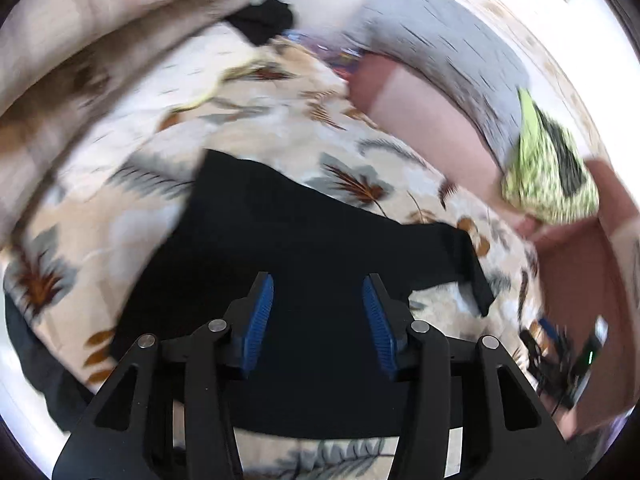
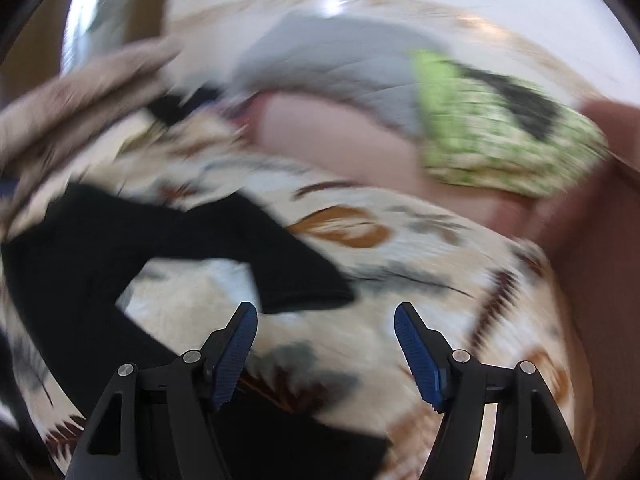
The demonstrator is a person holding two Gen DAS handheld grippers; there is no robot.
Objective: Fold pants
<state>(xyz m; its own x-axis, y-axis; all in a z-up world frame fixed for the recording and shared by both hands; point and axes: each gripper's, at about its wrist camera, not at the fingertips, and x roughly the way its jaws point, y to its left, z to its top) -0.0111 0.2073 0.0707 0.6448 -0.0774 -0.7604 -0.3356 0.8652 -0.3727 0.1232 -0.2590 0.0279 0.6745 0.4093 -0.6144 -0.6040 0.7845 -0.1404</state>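
Black pants (image 1: 280, 240) lie spread across a bed covered by a cream bedspread (image 1: 280, 120) printed with brown and grey leaves, seen here through two motion-blurred wrist cameras. In the left wrist view, the left gripper (image 1: 318, 284) hangs over the dark cloth with its blue-padded fingers (image 1: 260, 320) held well apart and nothing between them; the garment fills the space under and ahead of the jaws, one narrower part reaching toward the right edge of the bed. In the right wrist view, the right gripper (image 2: 325, 312) is likewise wide open and empty, poised mostly over bare bedspread (image 2: 400, 280), while the pants (image 2: 80, 240) sit to the left, two dark stretches of cloth framing a patch of leaf print; the end of one stretch lies just beside the left fingertip, though blur makes it impossible to tell whether they touch. Beyond the bed, a grey quilted blanket (image 1: 440, 52) and a green-and-black patterned cloth (image 1: 548, 172) rest on pinkish upholstery (image 1: 432, 128), and another dark garment (image 1: 264, 20) lies at the far side.
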